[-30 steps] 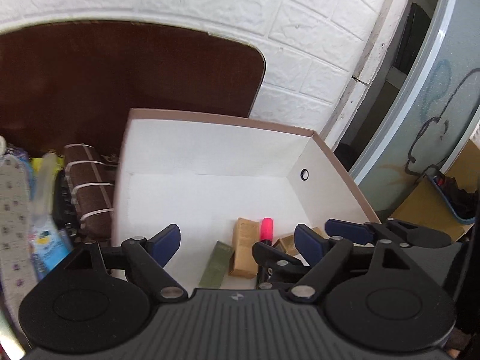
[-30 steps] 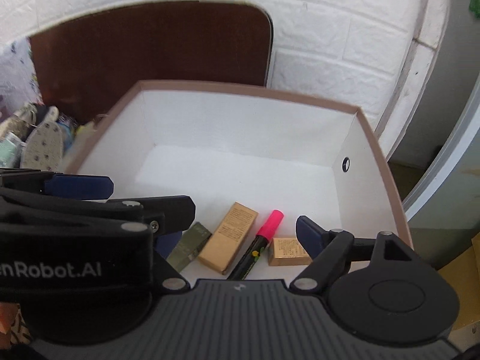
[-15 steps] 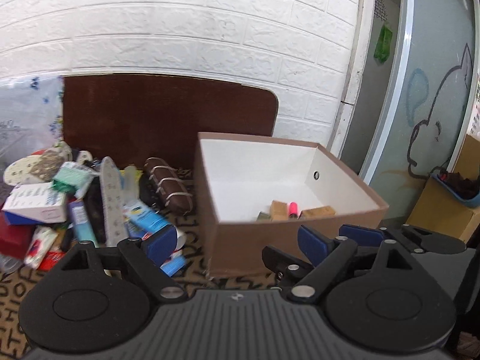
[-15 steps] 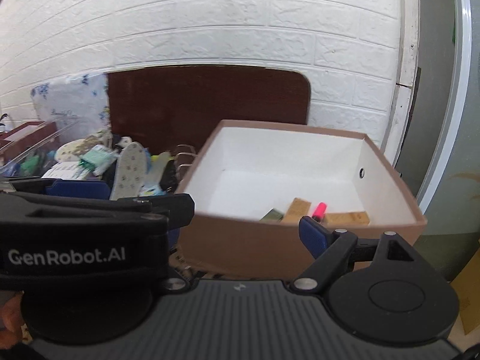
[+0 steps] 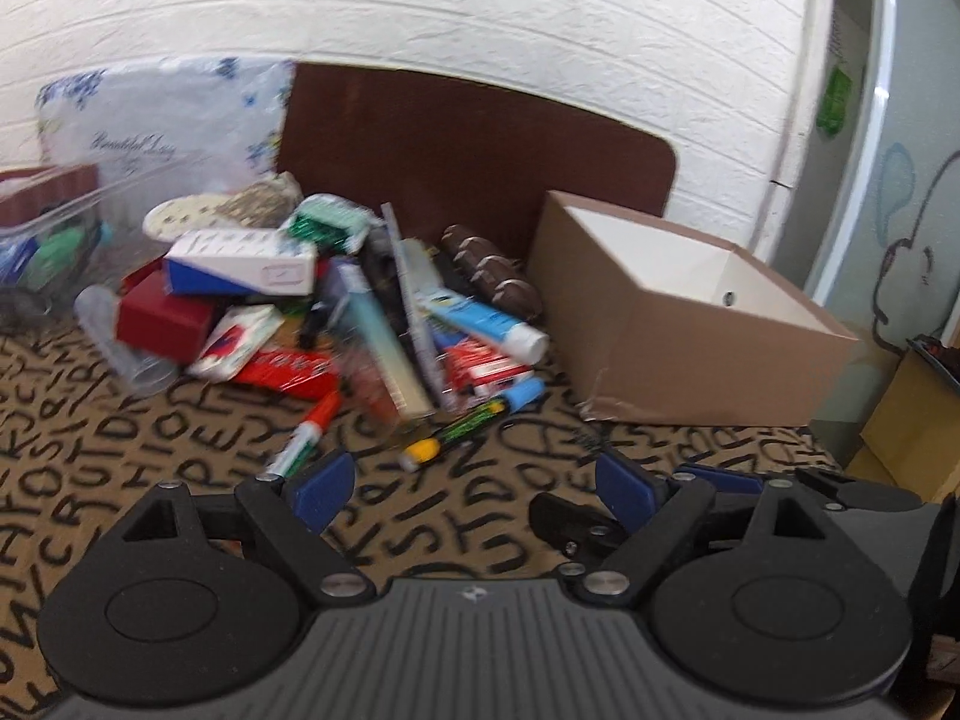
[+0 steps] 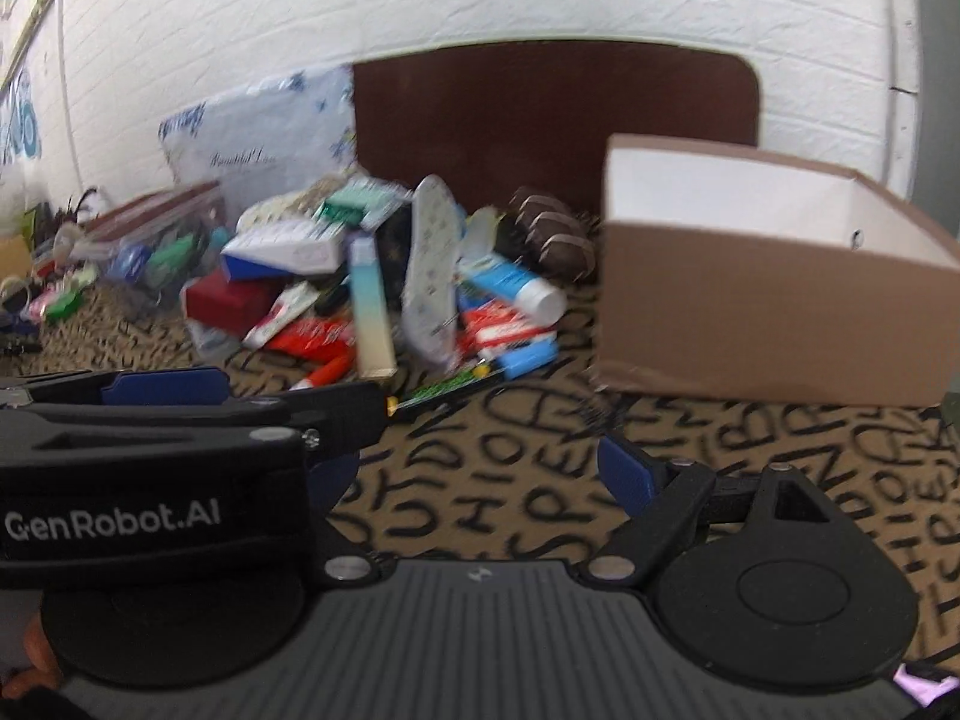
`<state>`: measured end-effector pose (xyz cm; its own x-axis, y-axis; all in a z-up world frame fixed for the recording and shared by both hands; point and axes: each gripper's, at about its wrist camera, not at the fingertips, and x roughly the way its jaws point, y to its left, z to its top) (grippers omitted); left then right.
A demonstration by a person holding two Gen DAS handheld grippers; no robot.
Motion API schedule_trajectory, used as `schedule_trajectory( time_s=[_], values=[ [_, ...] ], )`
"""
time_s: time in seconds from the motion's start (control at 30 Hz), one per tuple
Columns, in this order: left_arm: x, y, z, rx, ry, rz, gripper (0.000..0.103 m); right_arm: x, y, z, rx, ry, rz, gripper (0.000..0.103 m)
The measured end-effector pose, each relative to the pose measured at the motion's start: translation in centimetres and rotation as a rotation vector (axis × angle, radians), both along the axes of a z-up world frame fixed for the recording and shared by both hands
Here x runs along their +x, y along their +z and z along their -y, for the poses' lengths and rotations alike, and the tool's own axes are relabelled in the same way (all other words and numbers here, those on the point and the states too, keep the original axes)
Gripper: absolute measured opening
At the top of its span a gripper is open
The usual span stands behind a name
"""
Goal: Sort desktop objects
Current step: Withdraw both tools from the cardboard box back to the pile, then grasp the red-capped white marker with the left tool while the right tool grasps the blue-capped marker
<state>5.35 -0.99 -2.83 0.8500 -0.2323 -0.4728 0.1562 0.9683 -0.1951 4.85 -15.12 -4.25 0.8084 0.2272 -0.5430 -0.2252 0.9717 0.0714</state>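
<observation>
A brown cardboard box (image 5: 690, 354) with a white inside stands on the lettered tablecloth at the right; it also shows in the right wrist view (image 6: 774, 324). A pile of small objects (image 5: 336, 312) lies left of it: a red box (image 5: 162, 315), a white and blue box (image 5: 240, 261), a blue tube (image 5: 486, 324), a green marker with a yellow cap (image 5: 456, 432) and a red-capped pen (image 5: 306, 435). My left gripper (image 5: 474, 489) is open and empty, just in front of the markers. My right gripper (image 6: 480, 468) is open and empty, in front of the box.
A dark brown board (image 5: 474, 144) leans on the white brick wall behind the pile. A clear plastic bin (image 5: 42, 234) with items stands at the far left. A flowered bag (image 6: 264, 132) leans on the wall. The left gripper's body (image 6: 150, 468) crosses the right wrist view's left side.
Both grippers have pulled back and down from over the box. The views have swung left, so the pile now fills the middle and the box's inside is mostly hidden.
</observation>
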Motion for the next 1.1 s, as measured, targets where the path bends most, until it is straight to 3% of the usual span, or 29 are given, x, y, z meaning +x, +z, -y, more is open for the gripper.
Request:
schedule_trajectory(
  time_s=[0.17,0.43,0.63,0.87,1.07,1.1],
  values=[
    [1.5,-1.4,-3.2,0.007,0.076,-0.012,0.09,1.5,-1.1,-1.9,-0.008,0.015,-0.009,0.085],
    [4.4,-3.2,-7.0,-0.03,0.142,-0.087,0.079,4.8,-2.1,-3.6,-0.014,0.002,-0.062,0.084],
    [5.5,-4.3,-8.1,-0.074,0.132,-0.137,0.06,6.8,-3.0,-4.2,-0.045,-0.038,-0.099,0.08],
    [6.4,-5.0,-8.2,-0.064,0.1,-0.165,0.04,9.1,-3.3,-5.4,-0.039,-0.026,-0.111,0.078],
    [6.9,-5.4,-8.1,-0.055,0.097,-0.187,0.039,11.2,-4.5,-6.6,-0.072,-0.04,-0.139,0.068],
    [6.9,-5.4,-8.0,-0.053,0.096,-0.188,0.037,11.2,-4.5,-6.7,-0.082,-0.045,-0.135,0.061]
  ],
)
